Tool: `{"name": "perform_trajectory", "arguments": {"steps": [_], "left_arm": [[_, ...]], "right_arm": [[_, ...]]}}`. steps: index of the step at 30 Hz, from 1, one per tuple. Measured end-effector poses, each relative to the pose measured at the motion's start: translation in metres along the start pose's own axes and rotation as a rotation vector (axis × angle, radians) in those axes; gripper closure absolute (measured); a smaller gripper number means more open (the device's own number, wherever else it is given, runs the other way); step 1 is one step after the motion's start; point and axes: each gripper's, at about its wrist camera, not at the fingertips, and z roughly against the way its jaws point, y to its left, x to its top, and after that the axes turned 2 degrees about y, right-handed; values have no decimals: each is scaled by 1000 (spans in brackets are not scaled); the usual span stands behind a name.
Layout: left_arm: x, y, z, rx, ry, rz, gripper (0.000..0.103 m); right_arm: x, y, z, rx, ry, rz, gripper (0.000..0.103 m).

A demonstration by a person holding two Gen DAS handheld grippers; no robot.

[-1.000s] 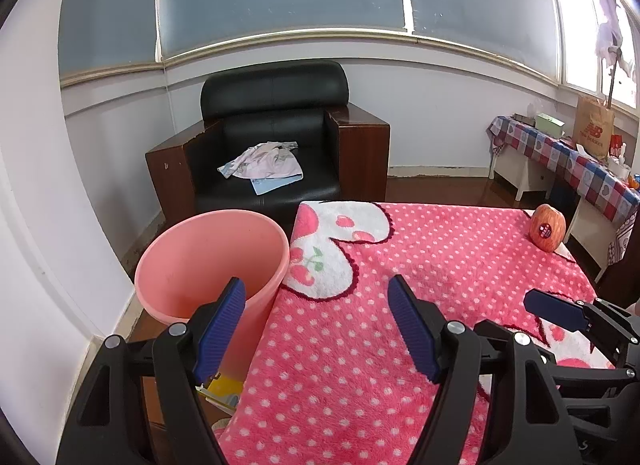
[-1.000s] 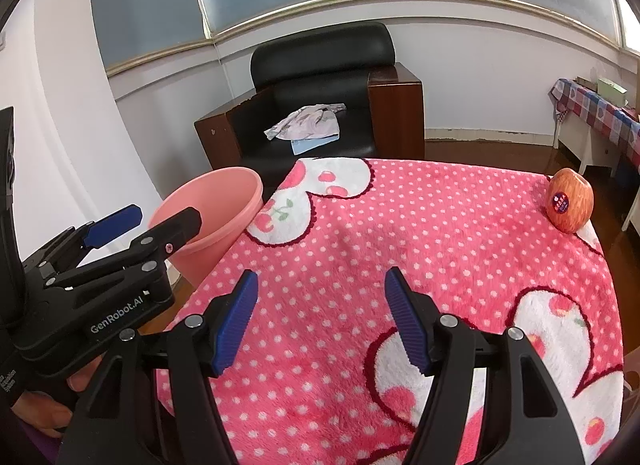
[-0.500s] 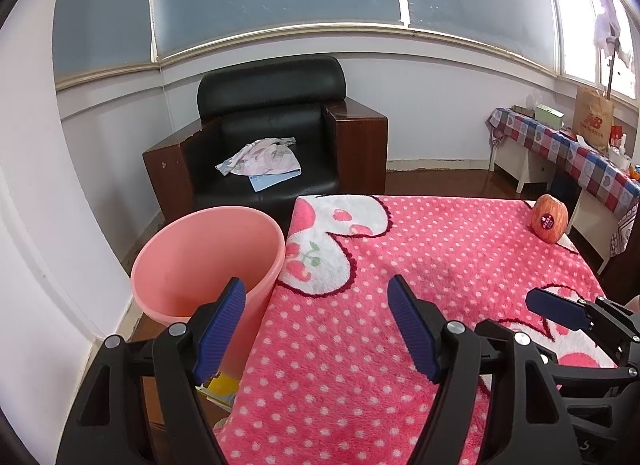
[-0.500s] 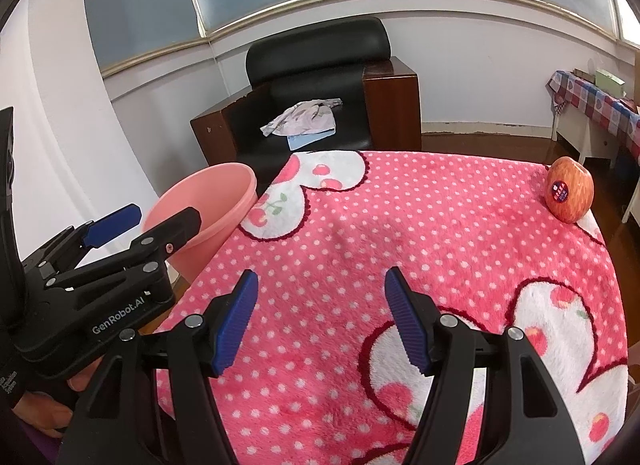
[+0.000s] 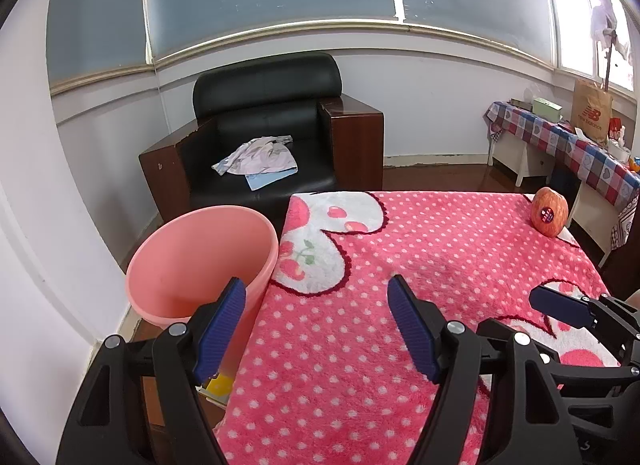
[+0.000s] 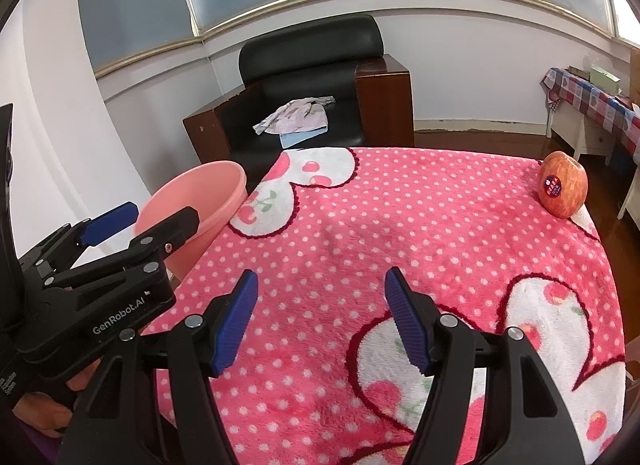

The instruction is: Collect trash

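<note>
The left gripper (image 5: 316, 325) and right gripper (image 6: 320, 317) both gape wide, holding nothing, over the fluffy pink dotted blanket (image 6: 400, 233); a round pink plastic bin (image 5: 192, 261) stands beside it

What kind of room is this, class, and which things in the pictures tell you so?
Probably a lived-in room of a home. A black armchair with clothes on it stands by the wall, a fleece blanket bears an apple, and a pink bin stands beside it.
</note>
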Motion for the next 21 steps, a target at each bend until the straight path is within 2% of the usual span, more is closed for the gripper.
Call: {"name": "perform_trajectory", "arguments": {"steps": [21], "left_arm": [[2, -3, -1, -2, 2, -8, 31]], "right_arm": [[0, -3, 1, -4, 4, -6, 37]]}}
